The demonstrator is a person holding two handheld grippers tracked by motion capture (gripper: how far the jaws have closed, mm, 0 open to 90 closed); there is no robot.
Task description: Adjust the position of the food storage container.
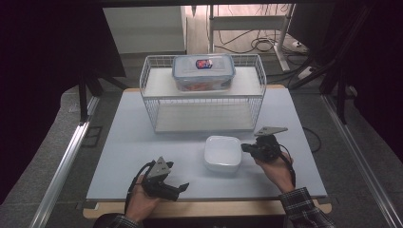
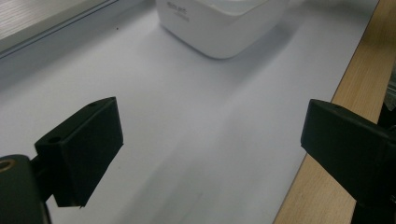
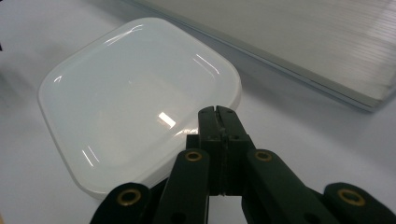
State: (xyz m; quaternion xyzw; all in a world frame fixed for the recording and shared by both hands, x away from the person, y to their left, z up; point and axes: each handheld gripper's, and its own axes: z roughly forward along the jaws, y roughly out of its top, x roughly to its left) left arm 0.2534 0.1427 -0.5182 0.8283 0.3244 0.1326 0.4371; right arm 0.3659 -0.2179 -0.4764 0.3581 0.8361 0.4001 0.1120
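Nearest the camera, at the table's near edge, the left gripper [image 1: 182, 186] lies low in the person's left hand [image 1: 141, 202], its jaws spread wide with nothing between them, aimed rightward along the bare white table [image 1: 123, 142]. To its right and a little farther off sits the white square container [image 1: 222, 153], upside-down-looking with a smooth, glossy, rounded top; it is roughly as wide as it is deep, so no long axis stands out, and its sides run square to the table's edges. The right gripper [image 1: 245, 147] comes in from the right, jaws clenched together on nothing, tips at the container's right rim; whether they touch it is hard to tell. Beyond the container stands a white wire rack [image 1: 152, 90] with two shelves, and on the upper one a clear lidded box [image 1: 203, 72] with a blue-edged lid. The box's contents are too dim to make out. The person's sleeves are cut off at the bottom.
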